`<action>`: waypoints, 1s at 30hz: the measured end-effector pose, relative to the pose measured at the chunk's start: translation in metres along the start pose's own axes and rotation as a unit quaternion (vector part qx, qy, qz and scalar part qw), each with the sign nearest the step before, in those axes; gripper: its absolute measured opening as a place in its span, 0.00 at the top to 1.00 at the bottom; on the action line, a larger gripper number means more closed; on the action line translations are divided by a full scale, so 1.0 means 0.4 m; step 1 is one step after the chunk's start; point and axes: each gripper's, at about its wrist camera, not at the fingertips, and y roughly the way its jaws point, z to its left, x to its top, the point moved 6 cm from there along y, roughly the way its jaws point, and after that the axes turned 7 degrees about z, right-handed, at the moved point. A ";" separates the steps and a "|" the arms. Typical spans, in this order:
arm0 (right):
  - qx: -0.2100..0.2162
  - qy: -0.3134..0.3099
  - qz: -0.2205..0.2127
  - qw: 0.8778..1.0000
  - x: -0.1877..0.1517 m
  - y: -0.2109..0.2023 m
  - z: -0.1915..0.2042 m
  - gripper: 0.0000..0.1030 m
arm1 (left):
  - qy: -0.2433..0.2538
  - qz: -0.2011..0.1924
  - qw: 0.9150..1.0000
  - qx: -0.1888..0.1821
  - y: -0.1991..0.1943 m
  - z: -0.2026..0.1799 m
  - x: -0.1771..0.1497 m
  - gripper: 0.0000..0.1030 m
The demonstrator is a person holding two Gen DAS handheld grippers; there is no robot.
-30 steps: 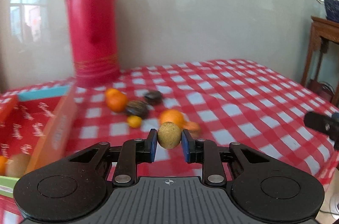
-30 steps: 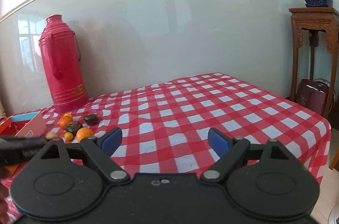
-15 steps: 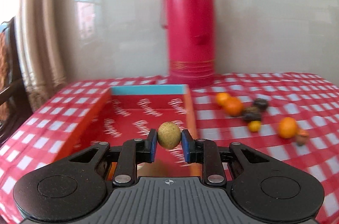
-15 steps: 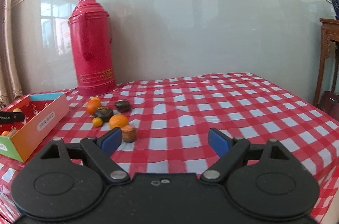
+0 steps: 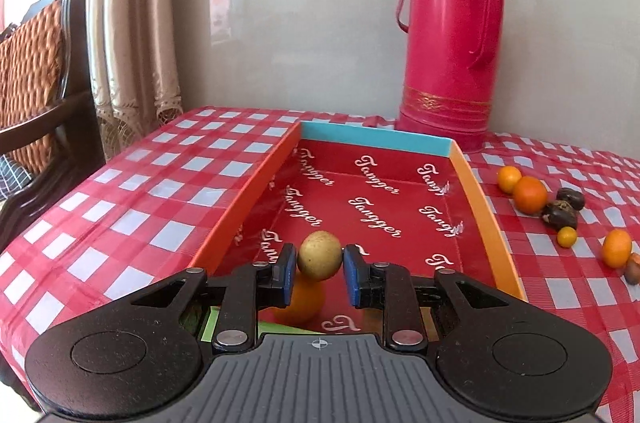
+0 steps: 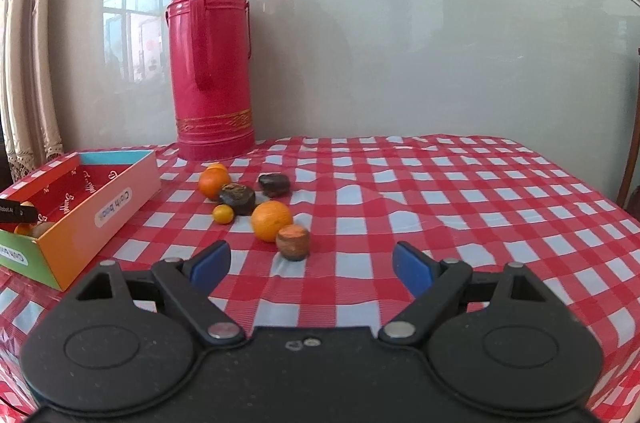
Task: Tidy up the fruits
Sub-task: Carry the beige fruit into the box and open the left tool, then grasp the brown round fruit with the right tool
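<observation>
Yellow-brown fruit (image 5: 319, 255), left claw (image 5: 319, 275) newly loosened.

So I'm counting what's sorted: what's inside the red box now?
Inside the red box, an orange lies near the front, under the yellowish fruit between the left gripper's fingers. The gripper body hides the front corners.

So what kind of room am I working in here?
Most likely a home dining or living room: a table under a red checked tablecloth, a red thermos flask against the wall, and a wooden chair with a patterned cushion beside curtains.
</observation>
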 end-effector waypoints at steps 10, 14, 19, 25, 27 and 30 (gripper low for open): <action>0.026 0.008 0.028 0.999 0.005 0.064 0.049 0.25 | -0.038 -0.054 0.998 0.003 -0.102 0.081 0.016 0.08; 0.024 0.012 0.035 0.999 0.015 0.096 0.054 0.30 | -0.054 -0.065 0.996 0.025 -0.133 0.149 0.001 0.06; 0.019 0.007 0.045 0.999 0.033 0.145 0.052 0.34 | -0.082 -0.057 0.994 0.051 -0.140 0.226 -0.044 0.06; 0.015 0.016 0.065 0.998 0.038 0.193 0.042 0.42 | -0.092 -0.065 0.991 0.072 -0.153 0.276 -0.073 0.05; 0.014 0.020 0.068 0.997 0.041 0.204 0.040 0.47 | -0.098 -0.068 0.990 0.076 -0.158 0.291 -0.081 0.04; 0.008 0.026 0.074 0.997 0.042 0.217 0.035 0.53 | -0.113 -0.075 0.987 0.083 -0.170 0.317 -0.088 0.02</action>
